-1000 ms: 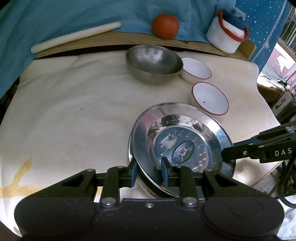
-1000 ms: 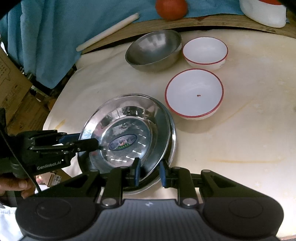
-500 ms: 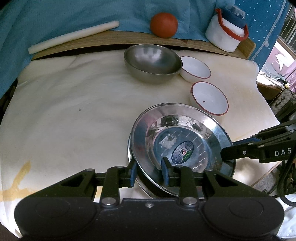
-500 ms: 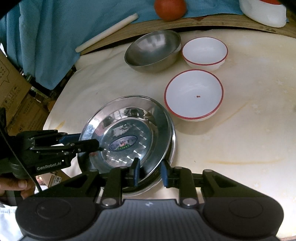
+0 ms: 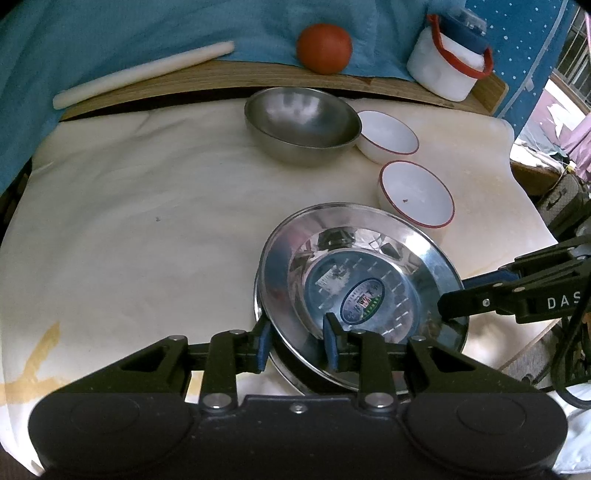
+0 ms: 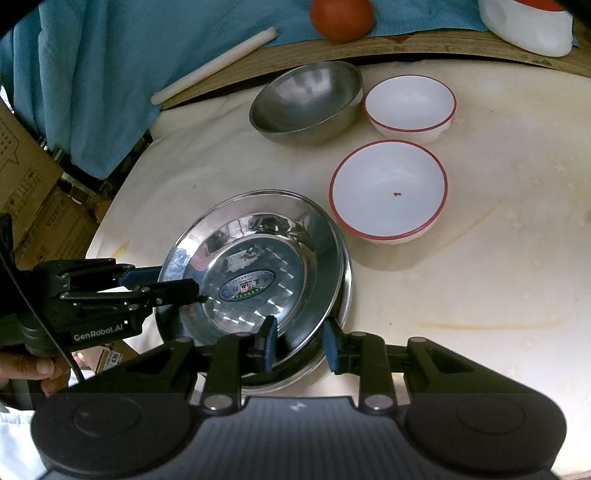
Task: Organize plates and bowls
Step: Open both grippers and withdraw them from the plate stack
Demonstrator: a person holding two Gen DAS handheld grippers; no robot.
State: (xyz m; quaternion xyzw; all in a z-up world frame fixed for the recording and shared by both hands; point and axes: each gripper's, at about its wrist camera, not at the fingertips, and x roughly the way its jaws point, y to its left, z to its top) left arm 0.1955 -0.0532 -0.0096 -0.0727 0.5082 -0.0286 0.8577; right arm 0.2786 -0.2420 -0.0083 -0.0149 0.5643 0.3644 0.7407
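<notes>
Right wrist view: steel plate [image 6: 258,273] nested on the second plate, stack done. Right tool [image 6: 299,345] has just been opening, rim between loose pads; left tool [image 5: 295,345] likewise straddles it unclamped. Steel bowl [image 6: 306,101] and two white bowls [image 6: 388,190] beyond the stack remain unstacked.

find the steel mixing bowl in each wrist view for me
Left wrist view: the steel mixing bowl sits upper centre, left of the small red-rimmed bowl.
Right wrist view: the steel mixing bowl sits upper centre, again left of that bowl.
Shared landmark: the red ball on the wooden ledge behind it.
</notes>
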